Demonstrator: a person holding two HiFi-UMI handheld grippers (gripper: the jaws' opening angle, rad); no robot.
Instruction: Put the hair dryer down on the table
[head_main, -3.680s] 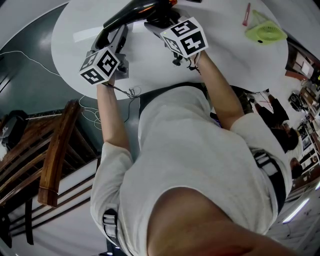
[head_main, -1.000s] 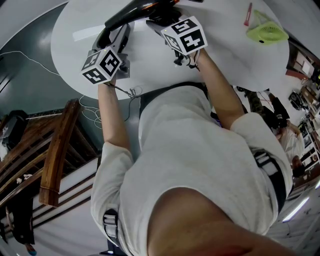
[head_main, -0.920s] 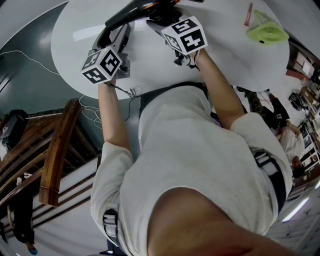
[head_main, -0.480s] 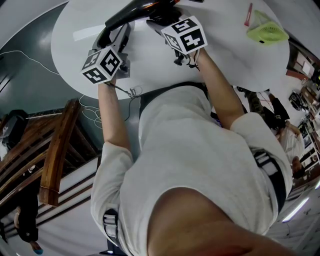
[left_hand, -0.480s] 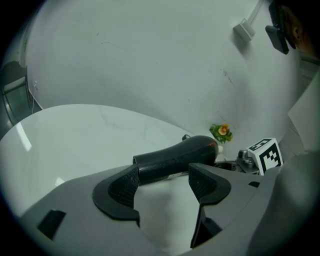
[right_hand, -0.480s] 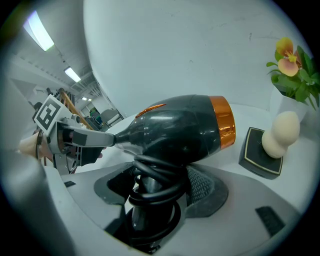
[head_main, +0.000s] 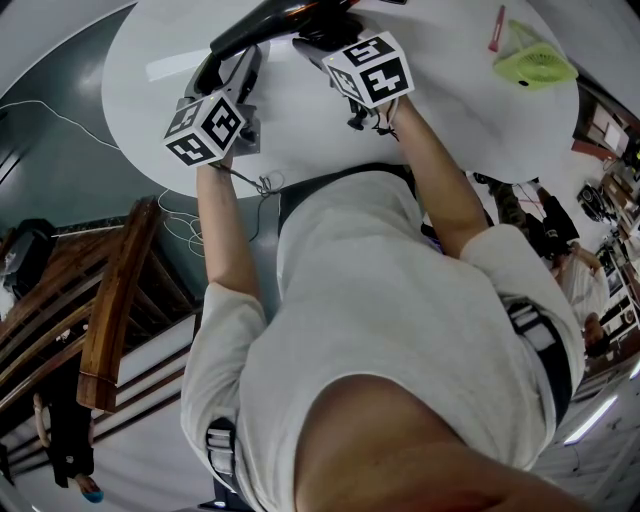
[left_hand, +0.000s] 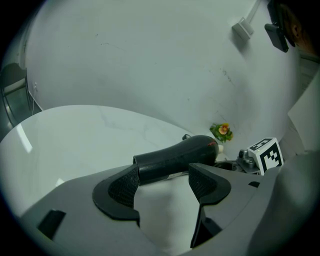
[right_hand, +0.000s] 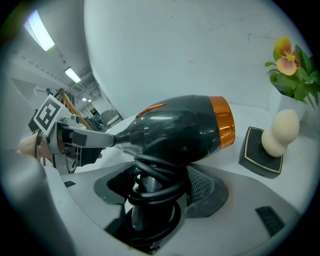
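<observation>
**Both claws at the white table (left_hand: 75, 145).** My right claw (right_hand: 160, 189) is clenched on the handle (right_hand: 145, 189) of the hair dryer (right_hand: 185, 127). Its two pads press either side of the handle, around which the black cord (right_hand: 156, 172) is looped. The dryer's dark barrel stands directly above this claw's jaws, with the orange ring (right_hand: 223, 122) to the claw's right and the nozzle pointing to its left, towards my other claw.

My left claw (left_hand: 162, 182) is released: its jaws stand apart with bare tabletop between them. The nozzle (left_hand: 150, 167) lies crosswise just past the tips. Its end is close against the left pad (left_hand: 122, 187), and the barrel runs behind the right one. Whether the dryer touches the table I cannot tell.

Ahead and to the right of my right claw is a pale egg-shaped object (right_hand: 280, 131) on a dark square base (right_hand: 257, 150). Beyond it is a flower (right_hand: 292, 62).
</observation>
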